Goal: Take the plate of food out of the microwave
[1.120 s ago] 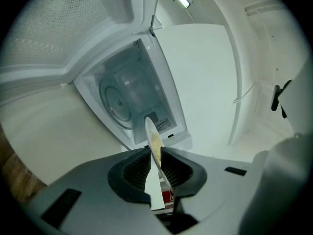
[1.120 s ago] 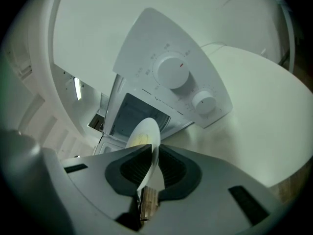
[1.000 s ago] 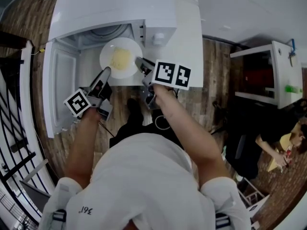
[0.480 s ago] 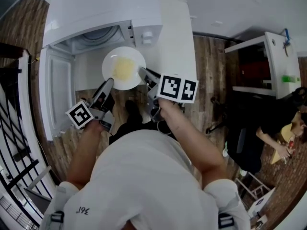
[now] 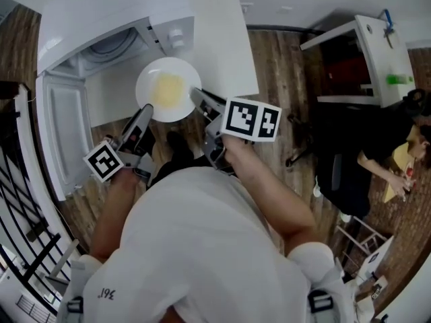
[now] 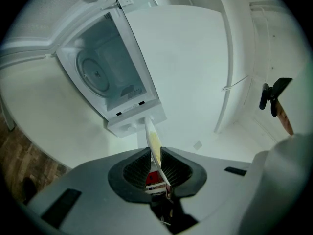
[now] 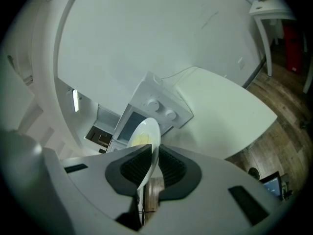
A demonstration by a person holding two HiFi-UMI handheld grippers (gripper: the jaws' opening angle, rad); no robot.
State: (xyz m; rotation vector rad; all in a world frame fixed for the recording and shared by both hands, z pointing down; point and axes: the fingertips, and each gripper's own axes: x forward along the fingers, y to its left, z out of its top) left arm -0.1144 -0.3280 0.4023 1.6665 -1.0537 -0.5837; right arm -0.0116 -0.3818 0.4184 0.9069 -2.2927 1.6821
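A white plate (image 5: 168, 89) with a yellow patch of food hangs in front of the open white microwave (image 5: 114, 19), above the front edge of the white table (image 5: 229, 39). My left gripper (image 5: 143, 113) is shut on the plate's near left rim and my right gripper (image 5: 196, 95) on its right rim. In the left gripper view the plate (image 6: 150, 133) shows edge-on, pinched between the dark pads of the left gripper (image 6: 155, 153), with the microwave's cavity (image 6: 105, 77) beyond. In the right gripper view the right gripper (image 7: 152, 155) clamps the plate's rim (image 7: 146, 136).
The microwave door (image 5: 57, 140) stands swung open to the left. Wooden floor lies below the table. A white shelf unit (image 5: 363, 52), a black chair (image 5: 337, 173) and a seated person (image 5: 404, 160) are at the right. A dark railing (image 5: 20, 200) runs along the left.
Both grippers have drawn back toward me with the plate, which has come out of the microwave's mouth and now hangs clear in front of it.
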